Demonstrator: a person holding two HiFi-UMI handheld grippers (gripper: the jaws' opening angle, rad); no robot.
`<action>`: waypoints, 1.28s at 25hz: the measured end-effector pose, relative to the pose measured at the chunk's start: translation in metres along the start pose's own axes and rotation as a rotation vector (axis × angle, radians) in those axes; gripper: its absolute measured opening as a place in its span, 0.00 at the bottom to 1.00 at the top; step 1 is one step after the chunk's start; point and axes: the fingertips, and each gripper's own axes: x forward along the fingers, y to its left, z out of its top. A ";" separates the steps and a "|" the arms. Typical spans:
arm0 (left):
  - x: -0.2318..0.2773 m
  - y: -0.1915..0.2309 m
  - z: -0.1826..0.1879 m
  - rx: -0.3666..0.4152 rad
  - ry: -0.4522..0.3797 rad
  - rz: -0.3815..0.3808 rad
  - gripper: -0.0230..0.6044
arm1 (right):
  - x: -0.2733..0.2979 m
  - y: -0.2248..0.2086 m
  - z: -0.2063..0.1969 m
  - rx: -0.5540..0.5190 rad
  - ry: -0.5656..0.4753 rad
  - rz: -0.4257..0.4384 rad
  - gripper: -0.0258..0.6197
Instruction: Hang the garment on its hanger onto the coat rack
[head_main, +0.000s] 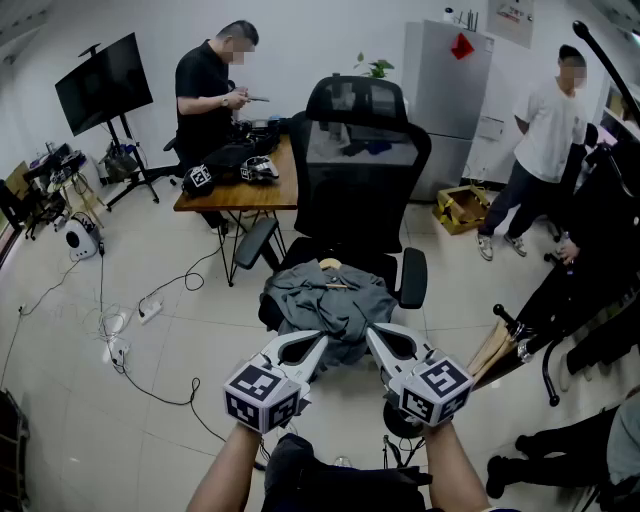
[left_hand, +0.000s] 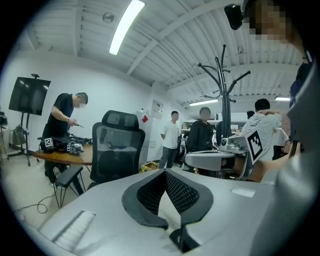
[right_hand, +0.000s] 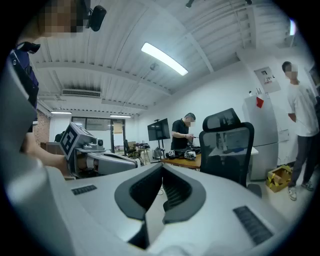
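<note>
Grey garment (head_main: 328, 300) heaped on the chair (head_main: 355, 170) seat, wooden hanger (head_main: 332, 268) showing at its top. Likely light and limp, so take the stiff hanger near its hook. Your left gripper (head_main: 320, 341) and right gripper (head_main: 373, 336) hover near it, fingers closed, empty.

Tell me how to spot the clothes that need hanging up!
Find the big black office chair in the middle of the room. On its seat lies a crumpled grey garment with a wooden hanger poking out on top. It's the only rumpled grey cloth; the chair around it is black.
</note>
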 end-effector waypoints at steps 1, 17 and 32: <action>0.003 0.006 0.000 0.001 0.001 -0.004 0.04 | 0.005 -0.004 0.000 0.001 0.003 -0.006 0.04; 0.073 0.176 0.008 -0.018 0.049 -0.134 0.04 | 0.155 -0.075 0.011 0.002 0.089 -0.192 0.04; 0.189 0.281 -0.047 -0.100 0.191 -0.058 0.04 | 0.260 -0.219 -0.102 0.066 0.315 -0.168 0.09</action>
